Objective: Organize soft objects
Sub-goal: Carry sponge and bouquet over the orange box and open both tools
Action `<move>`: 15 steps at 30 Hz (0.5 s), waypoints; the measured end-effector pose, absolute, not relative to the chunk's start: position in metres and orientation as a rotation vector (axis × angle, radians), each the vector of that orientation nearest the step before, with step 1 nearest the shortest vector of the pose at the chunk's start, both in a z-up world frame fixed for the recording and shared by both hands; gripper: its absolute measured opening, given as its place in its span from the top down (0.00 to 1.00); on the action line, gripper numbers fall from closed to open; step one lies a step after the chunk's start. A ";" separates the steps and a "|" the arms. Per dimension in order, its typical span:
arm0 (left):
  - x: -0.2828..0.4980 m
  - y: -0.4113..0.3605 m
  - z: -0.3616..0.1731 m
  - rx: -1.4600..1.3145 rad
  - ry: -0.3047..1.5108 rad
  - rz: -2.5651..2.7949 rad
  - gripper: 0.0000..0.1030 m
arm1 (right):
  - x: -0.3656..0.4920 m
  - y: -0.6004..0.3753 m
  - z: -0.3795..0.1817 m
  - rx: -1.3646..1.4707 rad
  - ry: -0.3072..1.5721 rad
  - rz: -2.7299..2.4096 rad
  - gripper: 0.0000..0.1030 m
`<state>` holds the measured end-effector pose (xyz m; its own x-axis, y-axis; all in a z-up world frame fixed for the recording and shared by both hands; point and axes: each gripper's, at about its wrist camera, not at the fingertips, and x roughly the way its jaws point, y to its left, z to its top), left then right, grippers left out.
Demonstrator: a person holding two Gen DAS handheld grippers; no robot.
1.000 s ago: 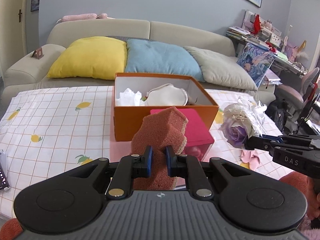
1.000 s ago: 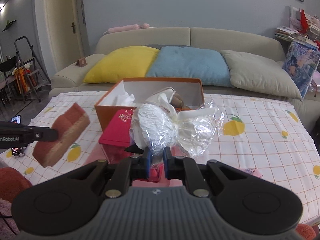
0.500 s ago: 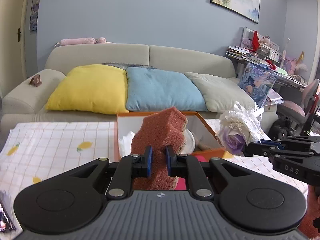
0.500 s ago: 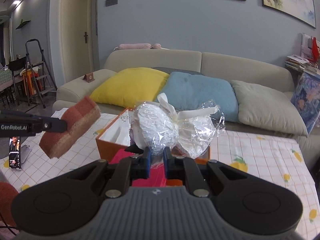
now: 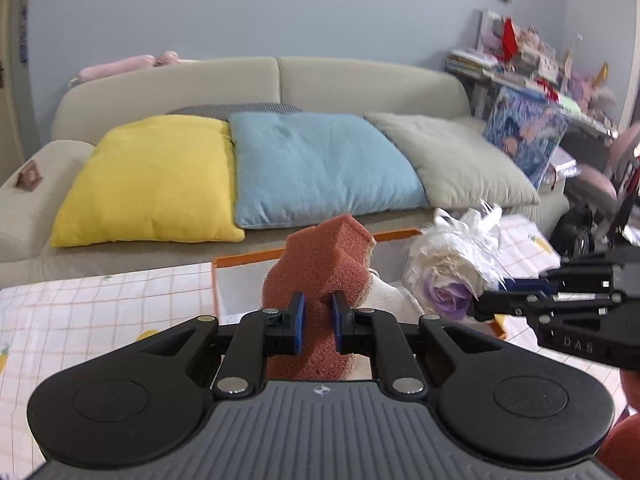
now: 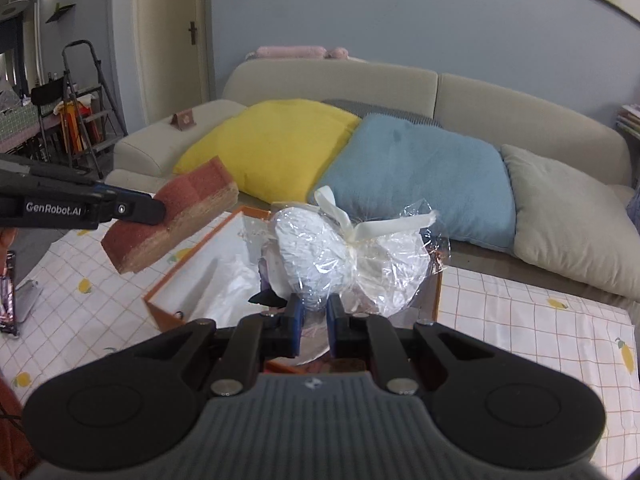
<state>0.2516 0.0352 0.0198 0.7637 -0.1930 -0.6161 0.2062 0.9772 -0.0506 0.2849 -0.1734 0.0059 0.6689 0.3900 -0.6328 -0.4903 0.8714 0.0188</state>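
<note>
Above the orange box [image 6: 192, 276], both hands hold their things in the air. The left hand-held gripper [image 5: 317, 322] pinches a red-brown sponge [image 5: 320, 276] between its blue pads, and the sponge stands up over the box's near left side. The right hand-held gripper [image 6: 313, 326] is pressed on a wrapped flower bundle [image 6: 340, 260], clear film with a cream ribbon, which hangs over the box's right part. Inside the box lies something white. The box stands on the tabletop [image 6: 520, 320], near its far edge, on a checked cloth with lemon prints. Behind it is a sofa with a yellow cushion [image 5: 152, 180] and a blue cushion [image 5: 320, 168].
</note>
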 end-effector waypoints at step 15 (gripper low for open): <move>0.335 0.026 -0.050 0.068 0.854 -0.181 0.84 | 0.399 -0.151 -0.061 -0.084 0.880 0.430 0.89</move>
<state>0.3345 0.0260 -0.0502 0.6424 -0.1314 -0.7550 0.1861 0.9824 -0.0127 0.3989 -0.1514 -0.0609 0.5575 0.3301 -0.7617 -0.3985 0.9113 0.1033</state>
